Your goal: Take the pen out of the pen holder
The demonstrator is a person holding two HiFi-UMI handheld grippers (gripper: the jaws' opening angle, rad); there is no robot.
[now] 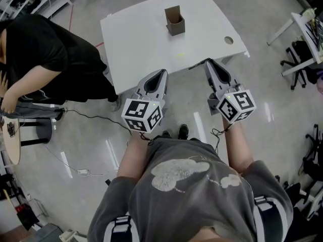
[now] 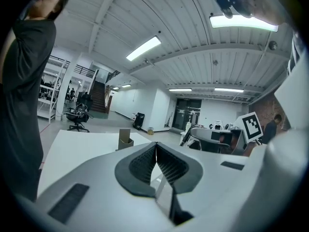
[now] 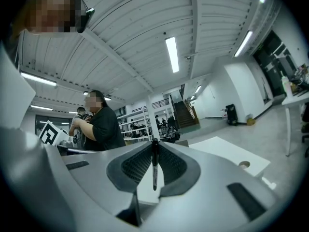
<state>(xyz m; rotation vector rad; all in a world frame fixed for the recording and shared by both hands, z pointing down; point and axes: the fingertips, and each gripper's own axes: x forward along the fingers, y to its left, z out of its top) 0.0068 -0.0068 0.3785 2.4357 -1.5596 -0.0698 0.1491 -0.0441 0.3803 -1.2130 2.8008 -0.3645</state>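
Observation:
The brown cardboard pen holder stands near the far edge of the white table; it also shows small in the left gripper view. Both grippers are held level in front of the person's body, short of the table's near edge. My right gripper is shut on a black pen, which stands upright between its pads. My left gripper is shut, its pads meeting at the tip with nothing between them. No pen is visible in the holder.
A person in black stands left of the table. A cable trails over the floor at the left. A round hole marks the table's right side. Another desk and office chairs stand at the right.

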